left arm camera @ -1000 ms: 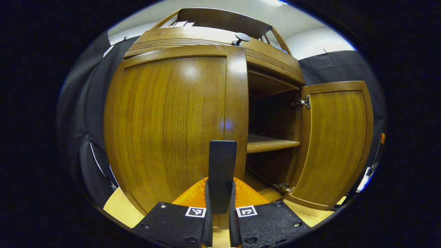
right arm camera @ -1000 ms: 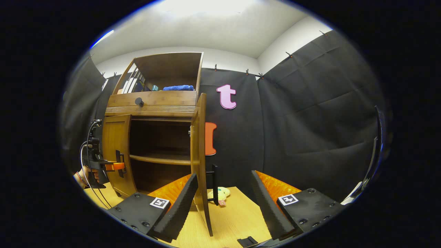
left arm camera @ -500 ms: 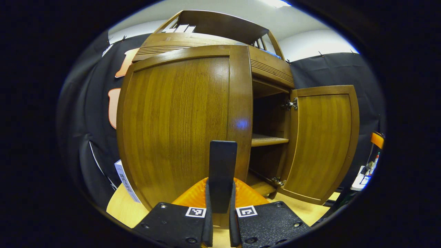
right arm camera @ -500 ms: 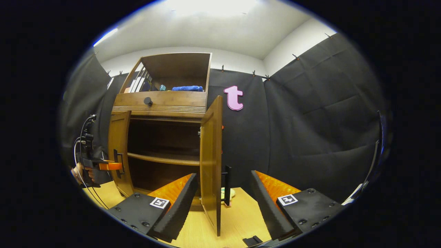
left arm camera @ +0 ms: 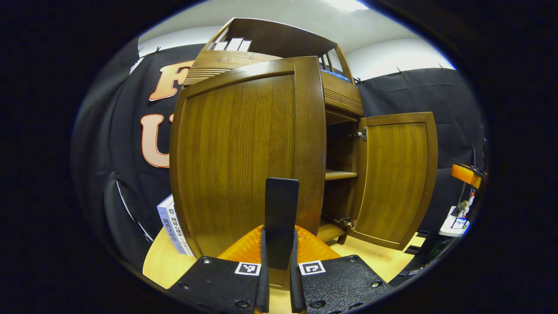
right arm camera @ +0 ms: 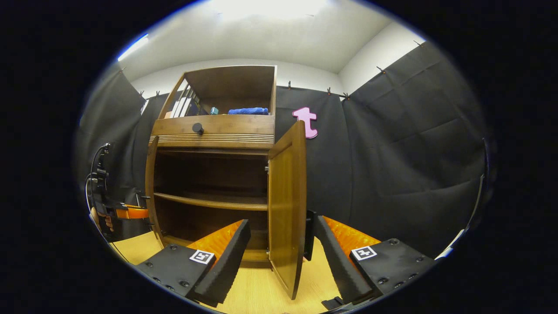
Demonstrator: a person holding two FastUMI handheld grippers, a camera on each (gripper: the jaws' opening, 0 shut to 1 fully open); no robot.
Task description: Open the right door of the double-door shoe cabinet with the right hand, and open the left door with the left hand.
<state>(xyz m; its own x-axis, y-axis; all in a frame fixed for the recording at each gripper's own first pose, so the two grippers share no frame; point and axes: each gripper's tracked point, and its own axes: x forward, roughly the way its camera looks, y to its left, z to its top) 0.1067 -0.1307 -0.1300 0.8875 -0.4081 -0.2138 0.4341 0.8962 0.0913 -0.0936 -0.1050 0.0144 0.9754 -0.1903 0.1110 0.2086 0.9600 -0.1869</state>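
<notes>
The brown wooden shoe cabinet (right arm camera: 213, 131) stands on a pale wooden surface with both doors swung out. In the left gripper view the left door (left arm camera: 244, 157) rises close in front of me. My left gripper (left arm camera: 277, 233) is shut on that door's black bar handle (left arm camera: 281, 205). The right door (left arm camera: 394, 179) hangs wide open beyond it. In the right gripper view the right door (right arm camera: 285, 209) stands nearly edge-on between the spread fingers of my open right gripper (right arm camera: 281, 222). Neither finger presses on it. Its black handle (right arm camera: 309, 235) sits just left of the right finger. The left gripper (right arm camera: 126, 213), held by a hand (right arm camera: 102, 220), is at the far left.
Inside the cabinet a shelf (right arm camera: 209, 201) crosses the dark interior. Above are a drawer knob (right arm camera: 198, 128), a blue cloth (right arm camera: 248, 111) and upright books (right arm camera: 183, 107). A boxed book (left arm camera: 172, 224) leans beside the cabinet's left side. Small items (left arm camera: 457, 218) stand at the far right.
The left door has swung further out with my left gripper on its handle. In the right gripper view the right door now sits between the open fingers, showing more of its face.
</notes>
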